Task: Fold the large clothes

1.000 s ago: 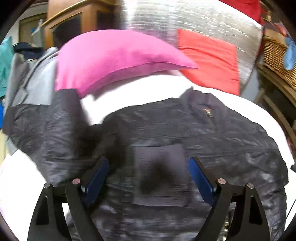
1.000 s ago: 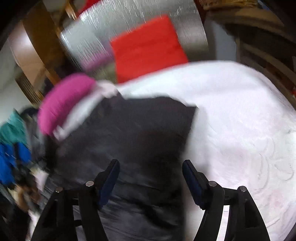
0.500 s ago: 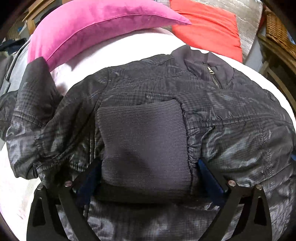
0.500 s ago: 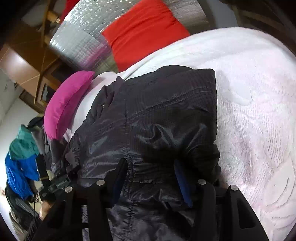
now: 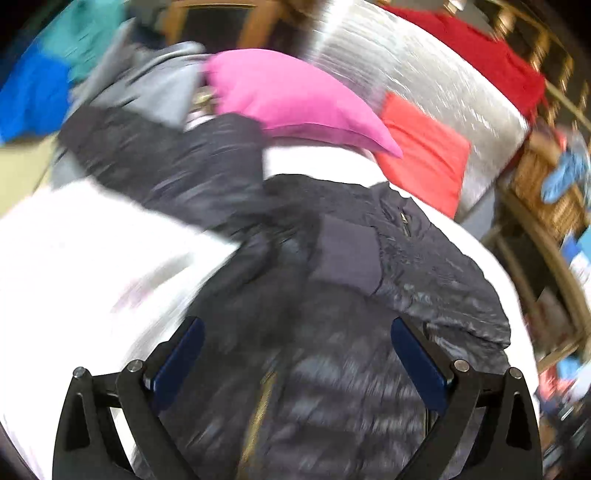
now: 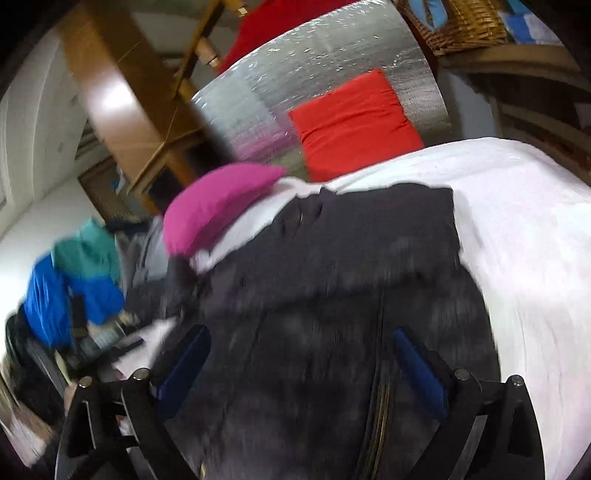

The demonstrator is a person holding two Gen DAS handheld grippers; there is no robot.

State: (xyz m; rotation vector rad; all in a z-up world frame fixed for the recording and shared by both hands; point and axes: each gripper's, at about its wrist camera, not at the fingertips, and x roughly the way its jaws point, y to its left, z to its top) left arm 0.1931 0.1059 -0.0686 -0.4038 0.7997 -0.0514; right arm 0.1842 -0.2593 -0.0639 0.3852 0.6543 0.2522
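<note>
A black quilted jacket lies on the white bedspread, blurred by motion in both views. One sleeve is folded over the chest, and its knit cuff rests beside the collar zip. The other sleeve stretches away to the upper left. My left gripper hovers open over the lower body of the jacket, pinching nothing. In the right wrist view, my right gripper stands over the jacket; its jaws are opening, and no fabric is caught between the blue pads.
A pink pillow and a red cushion lie at the bed's head against a silver foil panel. Blue and teal clothes are heaped off the bed's left side. A wicker basket sits on wooden shelves.
Half a second ago the left jaws straddled the knit cuff and the right jaws pinched a jacket fold. Both grippers have since drawn back and stand wide, leaving the sleeve across the chest.
</note>
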